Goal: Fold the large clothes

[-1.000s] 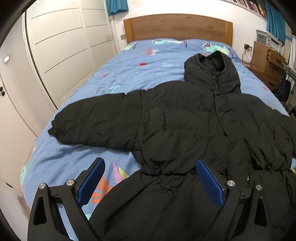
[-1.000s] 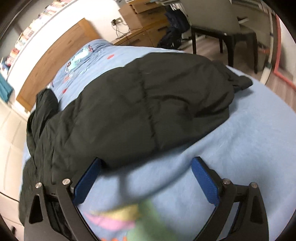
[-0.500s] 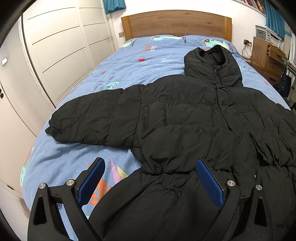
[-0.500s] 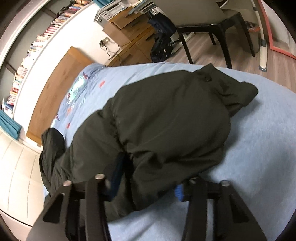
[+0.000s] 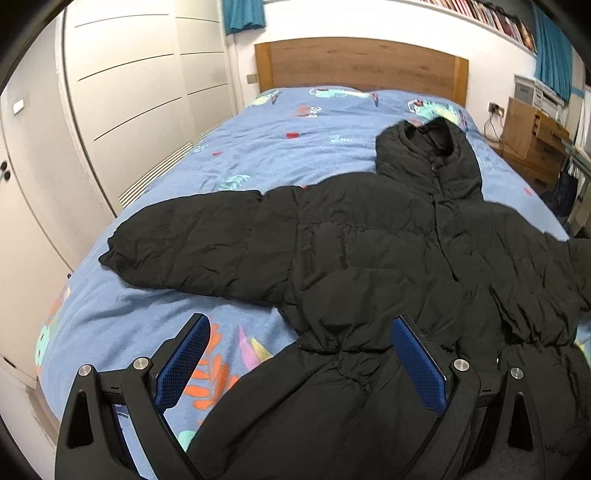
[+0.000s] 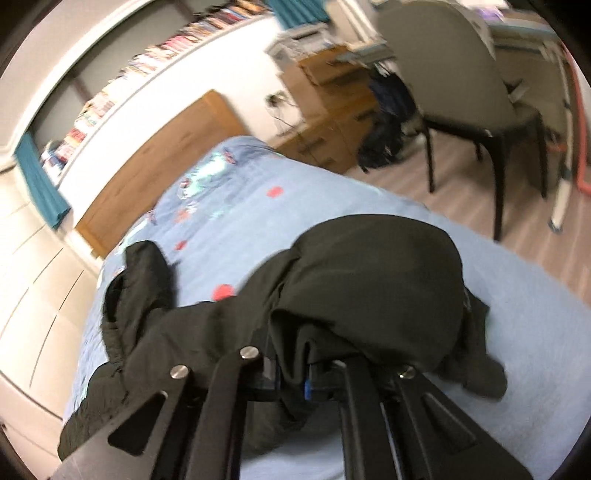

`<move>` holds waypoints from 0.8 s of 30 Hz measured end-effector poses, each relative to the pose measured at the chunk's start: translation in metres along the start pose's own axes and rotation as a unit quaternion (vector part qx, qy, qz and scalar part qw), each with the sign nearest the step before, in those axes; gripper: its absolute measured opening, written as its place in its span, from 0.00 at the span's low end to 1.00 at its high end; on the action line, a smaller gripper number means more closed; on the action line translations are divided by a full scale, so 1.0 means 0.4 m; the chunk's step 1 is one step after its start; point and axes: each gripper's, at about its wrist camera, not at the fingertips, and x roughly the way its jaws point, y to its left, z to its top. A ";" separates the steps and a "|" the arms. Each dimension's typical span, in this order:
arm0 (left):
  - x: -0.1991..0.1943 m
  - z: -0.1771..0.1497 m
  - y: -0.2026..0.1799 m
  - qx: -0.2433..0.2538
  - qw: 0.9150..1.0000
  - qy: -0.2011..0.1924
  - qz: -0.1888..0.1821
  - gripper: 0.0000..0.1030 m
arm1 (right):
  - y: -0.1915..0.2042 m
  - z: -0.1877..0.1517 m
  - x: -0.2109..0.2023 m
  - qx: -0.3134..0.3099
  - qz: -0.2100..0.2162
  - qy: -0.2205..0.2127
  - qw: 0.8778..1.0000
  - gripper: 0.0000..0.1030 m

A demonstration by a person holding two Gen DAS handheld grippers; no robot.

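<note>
From my left tool [image 5: 299, 363], jaws apart and empty, the black jacket [image 5: 369, 258] lies spread on the bed [image 5: 258, 162] ahead, collar pointing away toward the headboard, sleeves out sideways. My right tool [image 6: 295, 380] is clamped on its puffy sleeve: soft, light, probably slippery, best pinched at seams.

I log a wooden headboard [image 5: 362, 64], white wardrobe doors [image 5: 122, 110], teal curtains [image 5: 243, 16]. Also a high bookshelf [image 6: 155, 51], wooden drawers [image 5: 532, 136], grey chair [image 6: 454, 74], wood floor [image 6: 461, 192].
</note>
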 end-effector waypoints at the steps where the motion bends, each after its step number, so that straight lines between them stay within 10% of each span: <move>1: -0.006 0.001 0.010 -0.005 1.000 -0.001 -0.001 0.95 | 0.037 0.007 -0.013 -0.014 0.007 -0.002 1.000 0.07; 11: -0.095 0.012 0.124 -0.035 0.999 -0.033 -0.016 0.94 | 0.375 -0.045 -0.089 -0.116 0.083 0.006 0.990 0.06; 24: -0.123 -0.038 0.315 -0.082 0.996 -0.023 0.001 0.94 | 0.729 -0.349 -0.049 -0.262 0.100 0.092 0.956 0.06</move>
